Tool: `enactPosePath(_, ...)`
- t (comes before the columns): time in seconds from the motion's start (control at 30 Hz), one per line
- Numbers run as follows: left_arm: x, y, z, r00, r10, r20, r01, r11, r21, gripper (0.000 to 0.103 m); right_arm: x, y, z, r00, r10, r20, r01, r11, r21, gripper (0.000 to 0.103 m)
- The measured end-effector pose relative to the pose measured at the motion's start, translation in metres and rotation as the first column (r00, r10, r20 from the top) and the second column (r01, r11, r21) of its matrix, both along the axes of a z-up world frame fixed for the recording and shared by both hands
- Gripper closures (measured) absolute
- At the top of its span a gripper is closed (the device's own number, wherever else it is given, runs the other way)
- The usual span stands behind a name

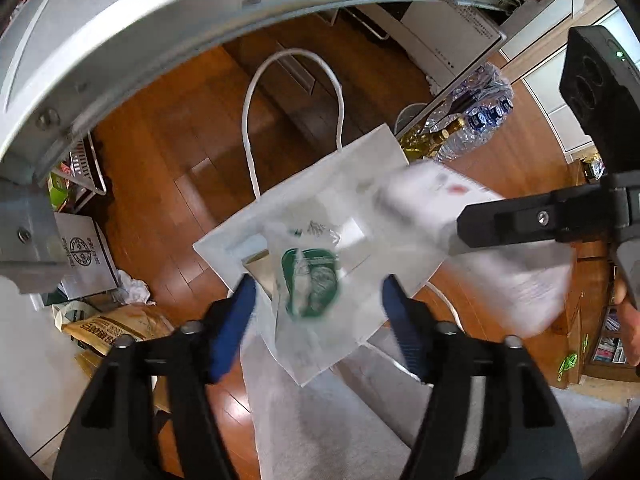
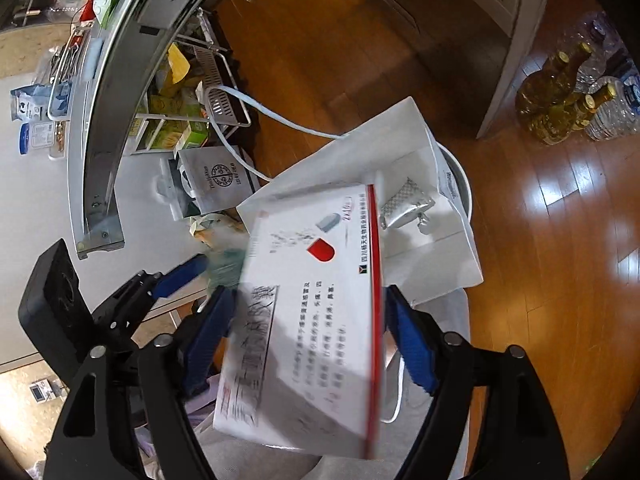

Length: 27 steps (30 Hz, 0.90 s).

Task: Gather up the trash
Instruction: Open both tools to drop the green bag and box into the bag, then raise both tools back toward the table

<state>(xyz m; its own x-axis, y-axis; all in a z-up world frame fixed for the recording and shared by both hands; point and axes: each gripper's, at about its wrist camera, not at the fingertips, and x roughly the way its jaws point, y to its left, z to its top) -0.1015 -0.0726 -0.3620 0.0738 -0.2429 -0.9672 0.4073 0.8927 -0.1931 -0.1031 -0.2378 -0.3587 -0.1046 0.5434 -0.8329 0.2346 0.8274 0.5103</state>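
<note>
A white paper bag (image 1: 360, 172) with white cord handles lies open over the wooden floor; it also shows in the right wrist view (image 2: 384, 140), with a silver foil wrapper (image 2: 406, 204) inside. A clear plastic wrapper with a green logo (image 1: 310, 284) sits blurred between my left gripper's (image 1: 318, 300) spread blue fingers, loose above the bag's mouth. A white medicine box with a red stripe (image 2: 312, 320) is blurred between my right gripper's (image 2: 308, 312) spread fingers; whether they touch it is unclear. The box (image 1: 424, 196) and right gripper (image 1: 468, 232) show in the left view.
A metal table edge (image 1: 120, 32) arcs above. Yellow glass bottles (image 2: 556, 108) and plastic water bottles (image 1: 480, 112) stand on the floor at the far right. A white box with a round logo (image 2: 218, 180), a wire rack (image 2: 208, 92) and bags crowd the left.
</note>
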Motion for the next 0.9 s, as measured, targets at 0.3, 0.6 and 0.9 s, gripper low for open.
enactPosePath(0.3, 0.001, 0.007, 0.008, 1.000, 0.007, -0.005, -0.007, 1.000, 0.027, 0.028, -0.008, -0.010, 0.020, 0.999, 0.026, 0.028, -0.024, 0.998, -0.066, 0.020)
enactPosePath(0.6, -0.008, 0.025, 0.050, 0.998, 0.011, 0.058, -0.013, 0.999, 0.033, 0.028, -0.026, 0.008, 0.125, 0.903, 0.328, 0.276, -0.192, 0.886, -0.423, 0.019)
enactPosePath(0.9, 0.003, 0.029, 0.143, 0.945, 0.052, 0.324, -0.051, 0.999, -0.012, 0.017, -0.010, 0.019, 0.232, 0.751, 0.309, 0.583, -0.024, 0.896, -0.443, 0.007)
